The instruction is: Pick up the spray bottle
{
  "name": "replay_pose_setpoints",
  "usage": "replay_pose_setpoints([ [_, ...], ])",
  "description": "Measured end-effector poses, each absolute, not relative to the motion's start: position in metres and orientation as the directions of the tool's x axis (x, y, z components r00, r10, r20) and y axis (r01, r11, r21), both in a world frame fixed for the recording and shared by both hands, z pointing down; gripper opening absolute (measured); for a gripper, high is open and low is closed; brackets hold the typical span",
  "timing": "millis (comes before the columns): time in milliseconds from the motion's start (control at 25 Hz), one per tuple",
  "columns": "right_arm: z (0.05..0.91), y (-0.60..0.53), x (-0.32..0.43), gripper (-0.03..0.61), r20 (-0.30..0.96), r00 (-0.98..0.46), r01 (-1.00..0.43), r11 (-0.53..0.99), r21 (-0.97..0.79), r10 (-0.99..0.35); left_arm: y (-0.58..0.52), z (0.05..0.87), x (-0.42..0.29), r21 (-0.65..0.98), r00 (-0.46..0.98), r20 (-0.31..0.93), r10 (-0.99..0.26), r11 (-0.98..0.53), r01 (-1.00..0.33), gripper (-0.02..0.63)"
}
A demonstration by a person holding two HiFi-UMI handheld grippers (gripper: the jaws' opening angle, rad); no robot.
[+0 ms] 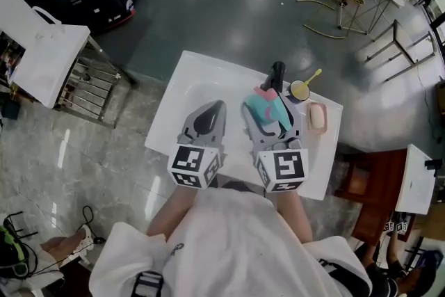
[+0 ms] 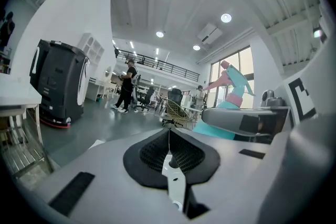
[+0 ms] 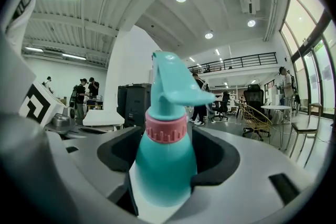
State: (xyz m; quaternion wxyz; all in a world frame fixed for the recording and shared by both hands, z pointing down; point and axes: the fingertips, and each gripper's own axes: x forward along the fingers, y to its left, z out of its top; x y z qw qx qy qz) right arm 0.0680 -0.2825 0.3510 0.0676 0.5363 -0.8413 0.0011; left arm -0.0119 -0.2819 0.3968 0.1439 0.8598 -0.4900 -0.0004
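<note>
**A:** What is seen at the left?

**B:** The left gripper (image 2: pixel 169 136) is held idle above the white counter (image 1: pixel 182 83). Its fingers are pressed together, and nothing is gripped.

**A:** And the spray bottle?

**B:** The teal spray bottle (image 3: pixel 164 160) is clamped by the right gripper (image 1: pixel 270 123) below its pink collar, seemingly clear of the counter.

**A:** What might go wrong?

**B:** The smooth, rounded body could slip if the grip is eased. The yellow cup (image 1: pixel 300 89) and pink dish (image 1: pixel 317 117) nearby could be knocked by a swing rightward.
</note>
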Motion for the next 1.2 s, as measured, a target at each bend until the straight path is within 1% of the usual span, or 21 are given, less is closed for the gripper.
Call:
replay_pose_setpoints([
  [440, 0.352, -0.256, 0.069, 0.313, 0.120, -0.408, -0.899, 0.421, 0.116, -0.905, -0.258, 0.391, -0.004, 0.250, 0.524, 0.121, -0.843, -0.484, -0.838, 0.026],
  [680, 0.358, -0.250, 0.071, 0.313, 0.132, -0.401, -0.903, 0.416, 0.110, -0.906, -0.253, 0.386, 0.000, 0.242, 0.527, 0.103, -0.843, -0.493, -0.836, 0.026],
  [1200, 0.364, -0.247, 0.069, 0.313, 0.152, -0.412, -0.896, 0.430, 0.111, -0.898, -0.248, 0.388, 0.000, 0.227, 0.519, 0.111, -0.848, -0.486, -0.844, 0.026],
])
